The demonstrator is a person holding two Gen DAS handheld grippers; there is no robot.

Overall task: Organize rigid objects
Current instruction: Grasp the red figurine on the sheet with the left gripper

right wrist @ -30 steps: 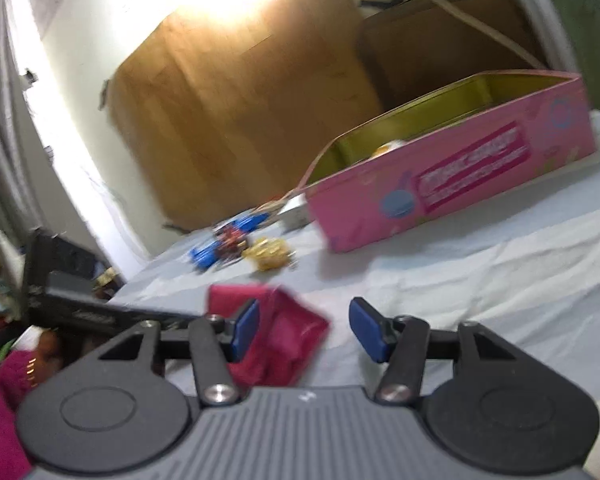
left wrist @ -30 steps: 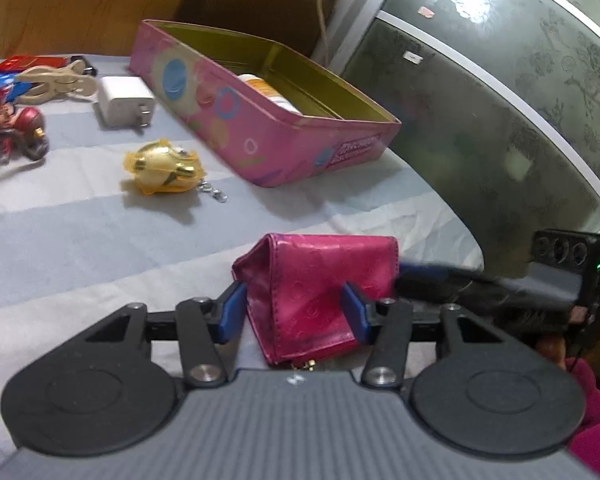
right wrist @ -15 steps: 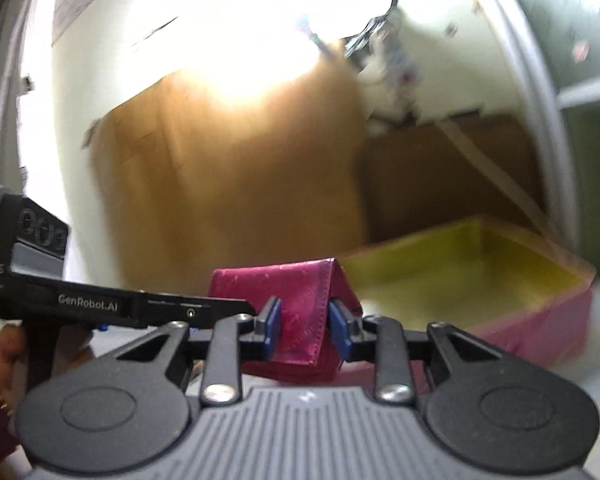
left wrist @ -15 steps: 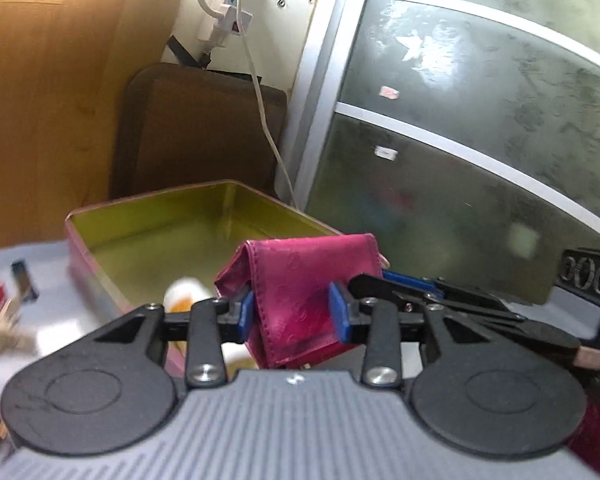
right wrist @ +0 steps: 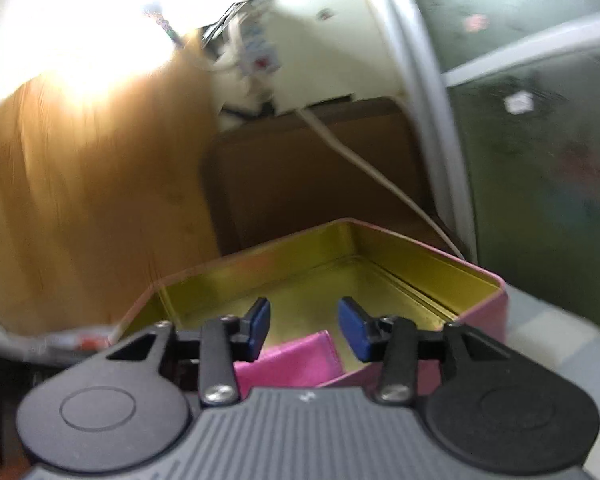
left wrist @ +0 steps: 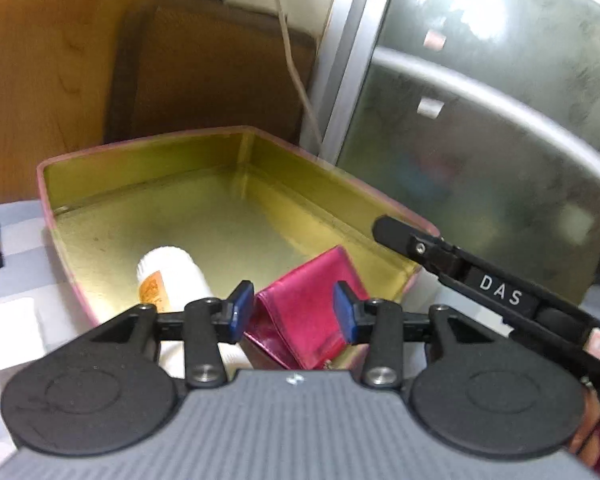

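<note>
A striped cloth (left wrist: 16, 240) carries one pink tin (left wrist: 228, 200). Inside, ahead of both spread grippers, left gripper (left wrist: 294, 312) and right gripper (right wrist: 304, 330), lie one magenta wallet (left wrist: 308, 312) and one white bottle (left wrist: 172, 276).

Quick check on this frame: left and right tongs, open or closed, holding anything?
Left tongs: open, holding nothing; the pink wallet lies in the tin between them.
Right tongs: open, empty, above the tin.

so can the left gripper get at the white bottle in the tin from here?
Probably yes. The bottle lies uncovered in the open tin, just left of the left gripper, whose jaws stand open. The pink wallet sits between them, so it would need to shift left first.
</note>
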